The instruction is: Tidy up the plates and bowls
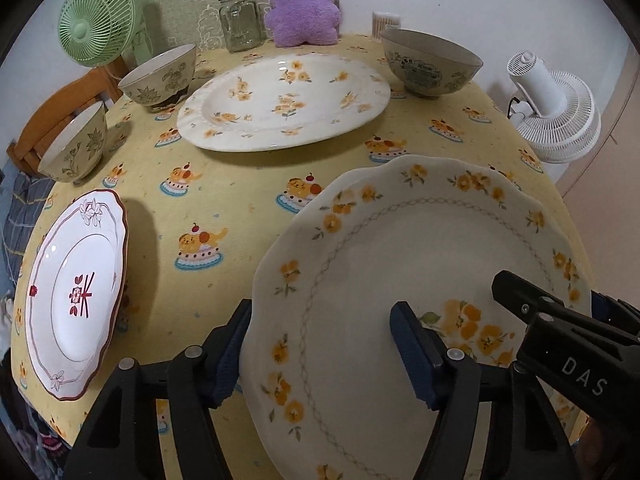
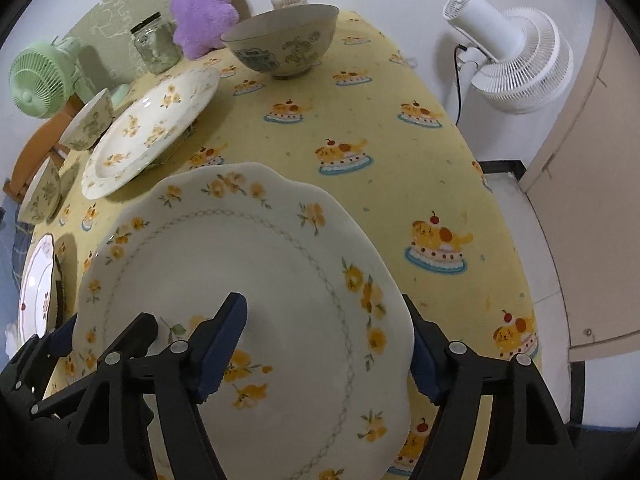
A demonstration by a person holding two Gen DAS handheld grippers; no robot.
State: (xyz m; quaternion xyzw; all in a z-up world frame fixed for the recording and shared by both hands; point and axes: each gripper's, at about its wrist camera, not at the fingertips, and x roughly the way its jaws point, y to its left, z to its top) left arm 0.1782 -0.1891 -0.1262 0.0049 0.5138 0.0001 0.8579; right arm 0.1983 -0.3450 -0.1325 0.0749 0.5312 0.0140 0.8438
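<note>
Scalloped plate [image 1: 400,280] with orange flowers sits on the yellow tablecloth [image 1: 240,200] at the near edge; left gripper [image 1: 320,352] straddles its left rim, one finger outside, one over the plate, pads not clearly pressing; right gripper [image 2: 328,344] same at the right rim; both look released. Oval floral plate [image 1: 284,104] at 12 o'clock; red-trimmed plate [image 1: 76,292] at 9; bowl [image 1: 430,64] at 1; two bowls [image 1: 160,76] at 10.
</note>
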